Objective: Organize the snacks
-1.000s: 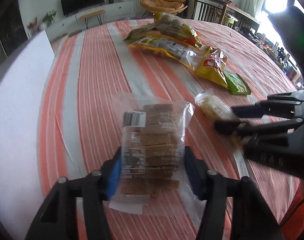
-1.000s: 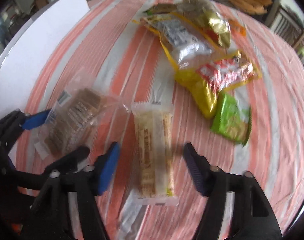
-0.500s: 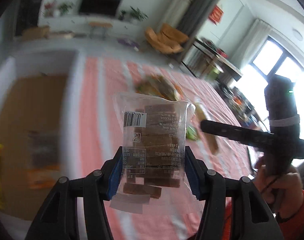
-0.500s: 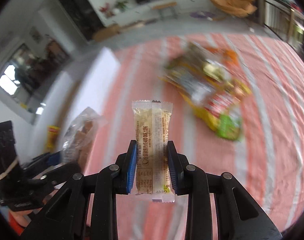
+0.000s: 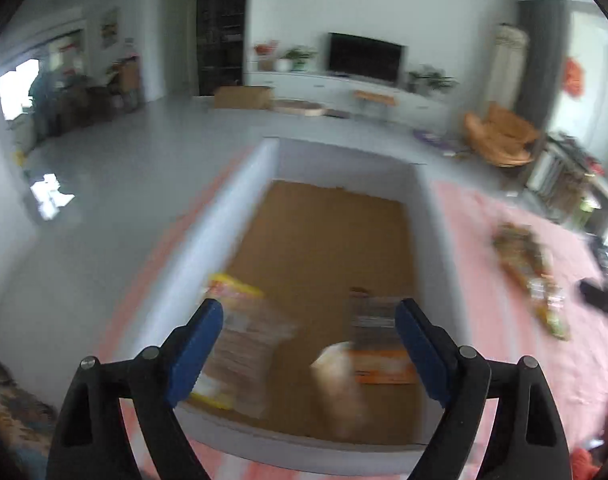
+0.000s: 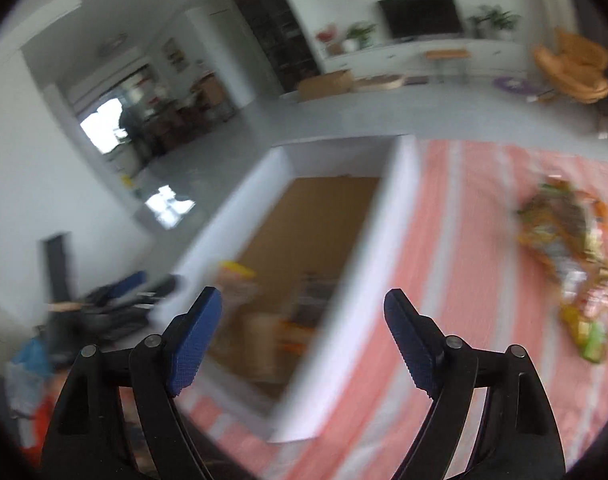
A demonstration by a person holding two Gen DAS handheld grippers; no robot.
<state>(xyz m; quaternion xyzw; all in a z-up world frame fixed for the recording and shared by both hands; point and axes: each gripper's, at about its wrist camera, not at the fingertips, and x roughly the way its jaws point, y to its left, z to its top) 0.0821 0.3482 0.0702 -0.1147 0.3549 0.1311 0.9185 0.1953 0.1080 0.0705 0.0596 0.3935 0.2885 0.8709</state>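
Note:
My left gripper (image 5: 308, 348) hangs over the white box (image 5: 428, 216) with the brown floor, its jaws opening and nothing pressed between the pads. Below it, blurred, the clear bag of brown biscuits (image 5: 244, 352) and the pale wrapped bar (image 5: 340, 380) are down in the box. A yellow packet (image 5: 232, 288) and an orange-and-grey packet (image 5: 380, 344) lie there too. My right gripper (image 6: 302, 344) is over the box's near right wall (image 6: 368, 264), jaws opening and empty. The left gripper (image 6: 116, 304) shows as a dark blur at left.
A heap of snack bags (image 6: 568, 248) lies on the orange-striped tablecloth (image 6: 464, 280) to the right of the box; the same heap (image 5: 532, 272) appears in the left wrist view. Beyond the table are a grey floor, a TV unit and an orange chair.
Both grippers rose and swung left from the table to above the box. The left let go of the biscuit bag and the right let go of the pale bar; both jaws now stand wide.

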